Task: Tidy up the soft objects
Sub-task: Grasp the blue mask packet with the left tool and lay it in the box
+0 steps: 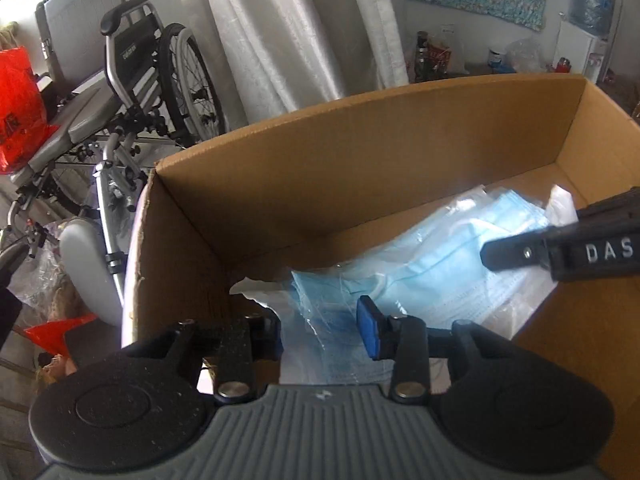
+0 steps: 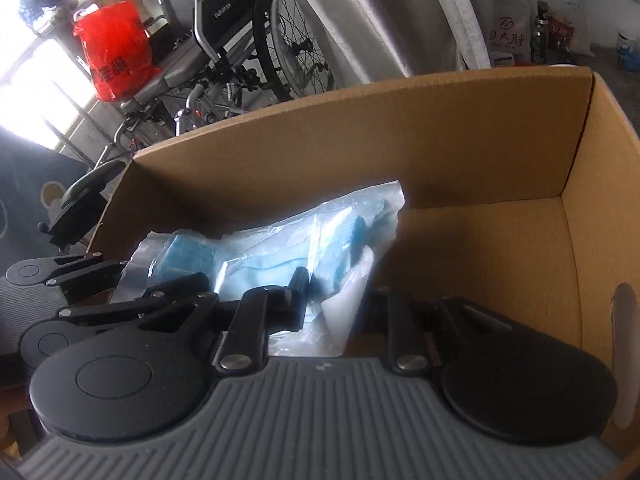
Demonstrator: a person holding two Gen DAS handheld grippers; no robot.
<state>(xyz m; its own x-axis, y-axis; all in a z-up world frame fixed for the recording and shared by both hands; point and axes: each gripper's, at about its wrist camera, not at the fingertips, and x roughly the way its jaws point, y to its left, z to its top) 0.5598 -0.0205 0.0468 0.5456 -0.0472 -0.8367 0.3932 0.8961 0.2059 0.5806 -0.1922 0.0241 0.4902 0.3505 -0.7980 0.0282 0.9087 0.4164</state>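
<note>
The bagged face masks [image 1: 432, 276] lay in the cardboard box [image 1: 360, 148], directly ahead of the left tongs [image 1: 320, 320], long axis running left-right. Both the left tongs and the right tongs [image 2: 340, 300] stood apart, gripping nothing. The left was nearer.

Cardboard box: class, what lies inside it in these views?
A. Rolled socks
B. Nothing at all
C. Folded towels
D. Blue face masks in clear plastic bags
D: the cardboard box holds pale blue face masks in clear plastic bags, with pleats and ear loops showing; the right wrist view shows the same bagged masks.
</note>
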